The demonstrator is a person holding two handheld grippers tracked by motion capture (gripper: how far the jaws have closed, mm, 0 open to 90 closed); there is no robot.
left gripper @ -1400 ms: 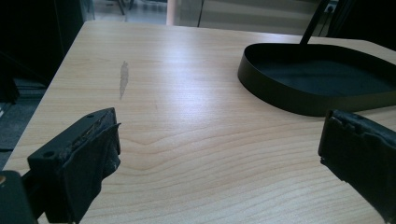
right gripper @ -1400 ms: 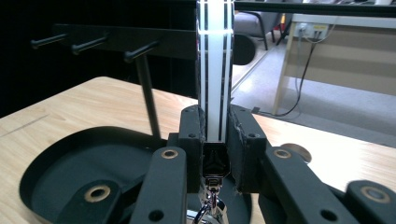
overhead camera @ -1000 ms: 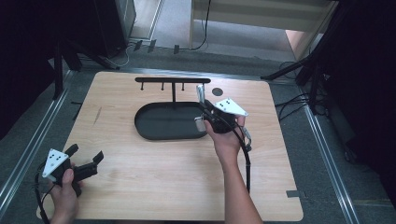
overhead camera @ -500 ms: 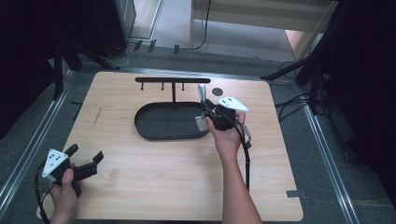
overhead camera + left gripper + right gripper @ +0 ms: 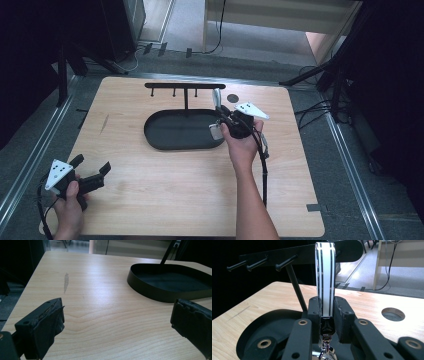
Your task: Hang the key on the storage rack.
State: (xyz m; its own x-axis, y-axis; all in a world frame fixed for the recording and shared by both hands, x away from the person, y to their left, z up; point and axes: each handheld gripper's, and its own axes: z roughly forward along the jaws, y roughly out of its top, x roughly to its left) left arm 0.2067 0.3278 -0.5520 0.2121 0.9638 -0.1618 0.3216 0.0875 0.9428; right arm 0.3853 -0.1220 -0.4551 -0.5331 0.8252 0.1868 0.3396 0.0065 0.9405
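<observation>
Left gripper (image 5: 92, 172) rests at the table's (image 5: 165, 200) near left corner, jaws spread wide over bare wood, holding nothing. Mid-table lies the black oval tray (image 5: 155, 142), with a hook rack (image 5: 172, 86) rising behind it. Right gripper (image 5: 222, 117) hovers at the tray's right end, jaws clamped on a white strap (image 5: 325, 277) with black stripes; the strap stands upright, its metal clip (image 5: 325, 353) hanging below, close to the rack.
</observation>
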